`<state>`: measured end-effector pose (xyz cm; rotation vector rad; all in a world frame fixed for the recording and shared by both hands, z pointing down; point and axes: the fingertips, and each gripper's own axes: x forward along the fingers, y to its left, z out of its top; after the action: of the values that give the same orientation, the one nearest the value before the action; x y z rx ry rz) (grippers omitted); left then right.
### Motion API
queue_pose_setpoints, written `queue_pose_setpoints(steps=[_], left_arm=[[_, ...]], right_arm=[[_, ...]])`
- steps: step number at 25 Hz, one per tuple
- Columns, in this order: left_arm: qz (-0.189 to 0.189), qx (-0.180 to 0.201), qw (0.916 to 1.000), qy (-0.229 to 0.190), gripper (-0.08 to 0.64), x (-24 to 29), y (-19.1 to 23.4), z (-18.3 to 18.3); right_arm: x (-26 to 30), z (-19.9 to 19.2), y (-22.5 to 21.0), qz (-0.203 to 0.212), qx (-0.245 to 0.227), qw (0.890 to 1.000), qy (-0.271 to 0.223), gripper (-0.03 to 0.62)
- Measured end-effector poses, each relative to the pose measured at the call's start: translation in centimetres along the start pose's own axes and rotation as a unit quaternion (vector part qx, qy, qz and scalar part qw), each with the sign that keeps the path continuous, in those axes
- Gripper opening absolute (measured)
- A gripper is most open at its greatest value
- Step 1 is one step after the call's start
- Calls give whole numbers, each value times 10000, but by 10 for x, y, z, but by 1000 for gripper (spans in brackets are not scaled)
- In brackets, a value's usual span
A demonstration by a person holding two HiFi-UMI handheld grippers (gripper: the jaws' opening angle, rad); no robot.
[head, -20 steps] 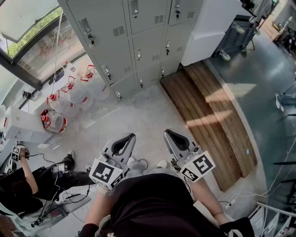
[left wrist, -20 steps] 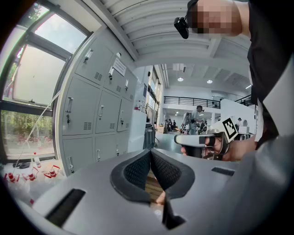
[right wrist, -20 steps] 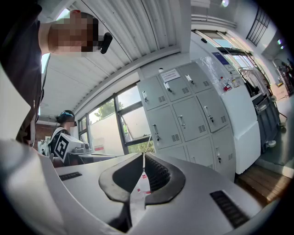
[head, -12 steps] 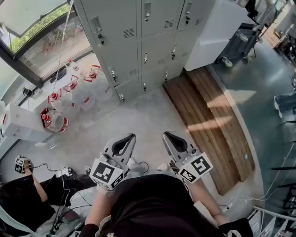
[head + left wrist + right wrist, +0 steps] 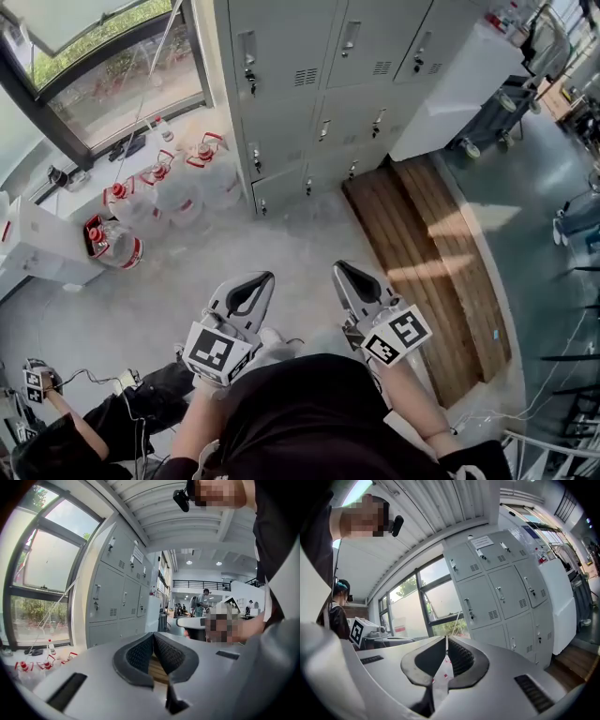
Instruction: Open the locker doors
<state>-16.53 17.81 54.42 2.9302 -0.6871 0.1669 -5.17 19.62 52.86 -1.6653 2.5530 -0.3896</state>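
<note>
A bank of grey lockers stands against the far wall, every door shut, each with a small handle and a vent. It also shows in the left gripper view and the right gripper view. My left gripper and right gripper are held side by side in front of my body. Both are well short of the lockers and point toward them. The left gripper's pad tips meet with nothing between them. The right gripper is shut too, and empty.
Several water jugs with red caps stand on the floor left of the lockers, below a large window. A wooden platform lies to the right, beside a white cabinet. A seated person with cables is at lower left.
In the head view the lockers have come nearer and slid down and to the right. The seated person has dropped toward the lower left corner. Both grippers keep their pose.
</note>
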Motion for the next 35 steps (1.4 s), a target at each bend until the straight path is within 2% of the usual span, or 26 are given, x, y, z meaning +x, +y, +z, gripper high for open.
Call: queue_pose_setpoints(steps=[2, 6, 10, 22, 28, 31, 35], left_arm=[[15, -87, 10000, -25, 18, -5, 19, -2], [422, -260, 9988, -52, 18, -8, 58, 3], [574, -325, 9977, -130, 18, 2, 93, -1], [1196, -386, 9921, 6, 18, 91, 203, 24], [1657, -429, 9852, 61, 18, 130, 241, 39], [1968, -488, 9791, 171, 18, 142, 256, 43], [2172, -465, 9745, 321, 18, 154, 269, 44]], right_arm=[[19, -3, 5, 36, -89, 9999, 102, 40], [51, -2, 0, 29, -211, 9995, 214, 41], [87, -5, -15, 76, -216, 9993, 292, 41], [226, 23, -100, 831, -135, 9955, 441, 41], [281, 44, -138, 1166, -49, 9922, 439, 41], [306, 54, -152, 1372, -204, 9892, 480, 41], [341, 71, -163, 1541, -294, 9867, 415, 43]])
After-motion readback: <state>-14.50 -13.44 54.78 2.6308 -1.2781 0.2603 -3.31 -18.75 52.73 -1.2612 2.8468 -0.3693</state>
